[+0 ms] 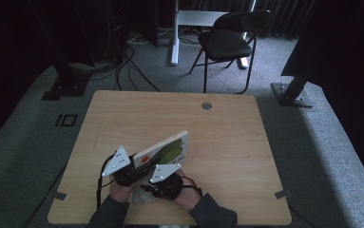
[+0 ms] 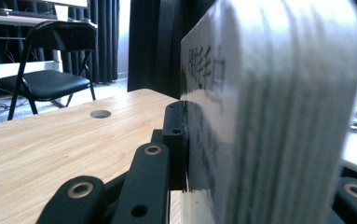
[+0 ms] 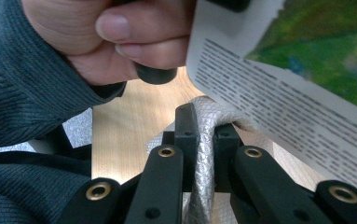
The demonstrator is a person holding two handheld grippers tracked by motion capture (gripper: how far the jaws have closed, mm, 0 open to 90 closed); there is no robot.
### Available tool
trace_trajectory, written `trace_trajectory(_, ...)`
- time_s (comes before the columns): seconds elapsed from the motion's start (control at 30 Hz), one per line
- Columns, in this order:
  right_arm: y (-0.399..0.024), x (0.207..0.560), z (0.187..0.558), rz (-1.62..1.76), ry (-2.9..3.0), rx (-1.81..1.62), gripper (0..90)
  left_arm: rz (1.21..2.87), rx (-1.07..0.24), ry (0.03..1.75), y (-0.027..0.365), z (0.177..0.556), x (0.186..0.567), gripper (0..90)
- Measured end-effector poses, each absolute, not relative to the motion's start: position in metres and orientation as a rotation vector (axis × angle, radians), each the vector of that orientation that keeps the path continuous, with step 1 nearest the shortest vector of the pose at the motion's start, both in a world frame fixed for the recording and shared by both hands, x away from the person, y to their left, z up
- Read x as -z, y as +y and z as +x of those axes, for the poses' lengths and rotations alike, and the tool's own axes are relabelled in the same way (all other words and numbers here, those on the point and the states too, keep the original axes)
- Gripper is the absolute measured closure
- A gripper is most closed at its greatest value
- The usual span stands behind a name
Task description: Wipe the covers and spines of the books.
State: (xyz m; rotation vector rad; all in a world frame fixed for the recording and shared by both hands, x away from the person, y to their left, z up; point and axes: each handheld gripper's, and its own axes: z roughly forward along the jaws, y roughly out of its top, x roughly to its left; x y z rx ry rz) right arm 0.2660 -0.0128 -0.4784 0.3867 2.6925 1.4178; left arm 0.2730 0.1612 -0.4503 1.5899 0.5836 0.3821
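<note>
A flat white box with a green leaf picture is tilted up on one edge near the table's front. My left gripper is shut on its near end. In the left gripper view the box sits between the jaws, with the left jaw flat against its printed side. My right gripper lies just right of it, low over the table. It is shut on a white textured cloth, pinched between the fingertips of the right gripper. The box's printed face hangs over that cloth.
The wooden table has a round cable hole at its far edge. A black folding chair stands on the carpet behind it. The person's hand and dark sleeve are close in front of the right gripper.
</note>
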Motion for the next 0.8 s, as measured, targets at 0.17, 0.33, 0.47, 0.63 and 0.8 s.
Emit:
trace_trajectory(0.17,-0.0107,0.4777,0.2643,0.363,2.698,-1.419,84.9,1.589,-0.381,0.585,0.1603,0.2732,0.4507,77.9)
trace_trajectory(0.33,-0.0092,0.4771,0.2628,0.345,2.703,-1.42,84.9,1.59,-0.377,0.588,0.1596,0.2732,0.451,77.9)
trace_trajectory(0.47,-0.0081,0.4766,0.2617,0.331,2.705,-1.422,84.9,1.587,-0.378,0.591,0.1595,0.2732,0.451,77.9)
trace_trajectory(0.63,-0.0089,0.4769,0.2624,0.337,2.704,-1.442,84.9,1.582,-0.381,0.593,0.1601,0.2733,0.4507,77.9)
trace_trajectory(0.8,-0.0086,0.477,0.2621,0.333,2.707,-1.442,84.9,1.579,-0.379,0.596,0.1603,0.2734,0.4511,77.9)
